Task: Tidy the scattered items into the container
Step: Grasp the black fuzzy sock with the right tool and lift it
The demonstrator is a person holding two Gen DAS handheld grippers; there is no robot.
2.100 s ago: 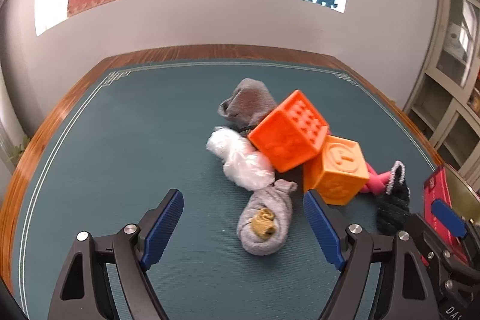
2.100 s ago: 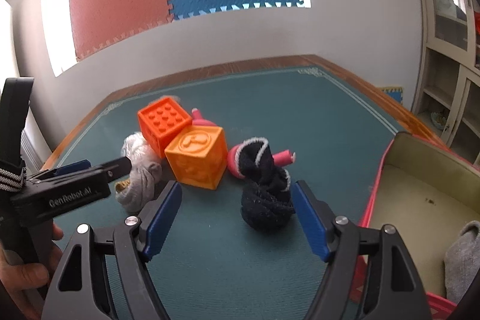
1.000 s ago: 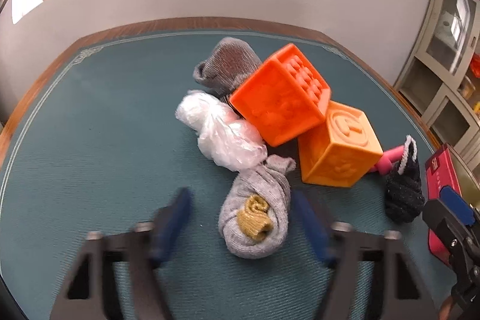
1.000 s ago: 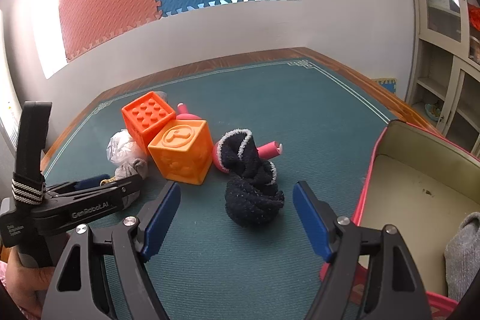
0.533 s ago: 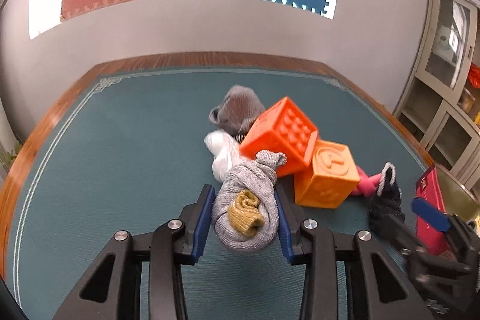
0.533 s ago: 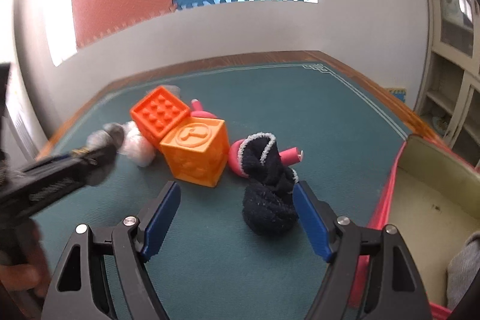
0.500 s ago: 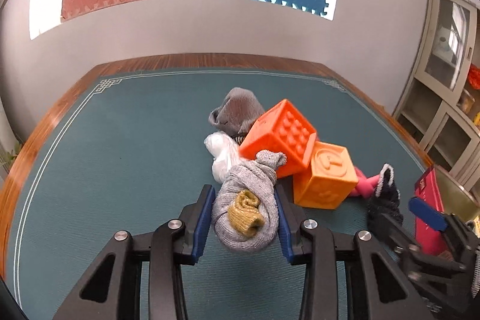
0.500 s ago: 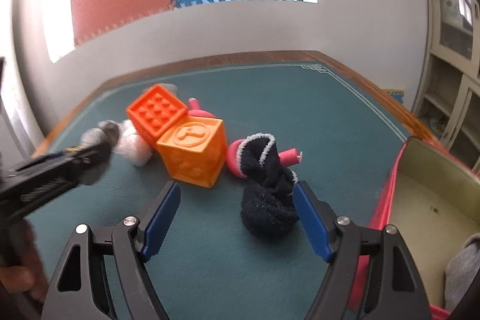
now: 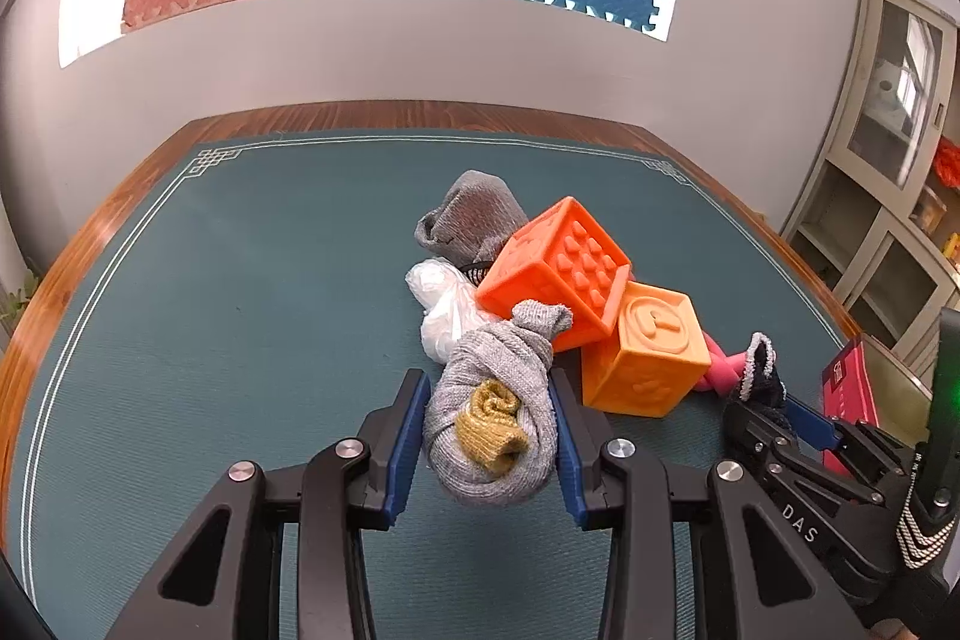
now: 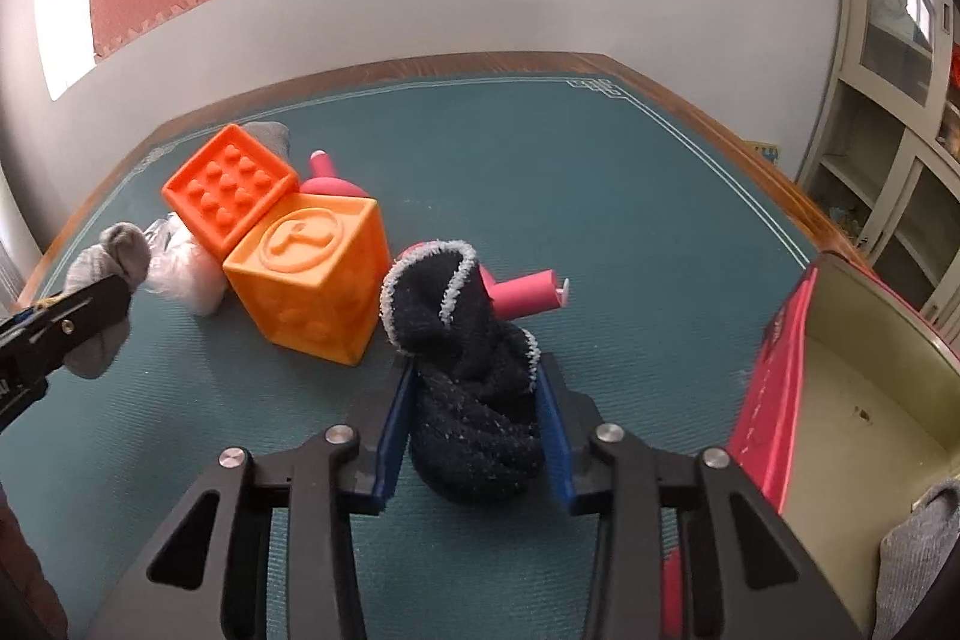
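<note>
My left gripper (image 9: 489, 436) is shut on a rolled grey sock with a mustard patch (image 9: 498, 424) and holds it above the green mat; the sock also shows at the left of the right wrist view (image 10: 102, 292). My right gripper (image 10: 477, 430) is shut on a black sock with a white cuff (image 10: 468, 370), near the mat. The red container (image 10: 780, 388) with a beige inside stands at the right and holds a grey sock (image 10: 918, 568). The container's edge shows in the left wrist view (image 9: 846, 388).
Still on the mat: a red-orange studded cube (image 9: 558, 268), a lighter orange cube (image 9: 648, 346), a pink toy (image 10: 522, 292), a white plastic bag (image 9: 447, 304) and a dark grey sock (image 9: 474, 214). A cabinet (image 9: 888, 160) stands at the right beyond the wooden table edge.
Both grippers were open around their socks and have shut on them. The left one has lifted the grey sock off the mat.
</note>
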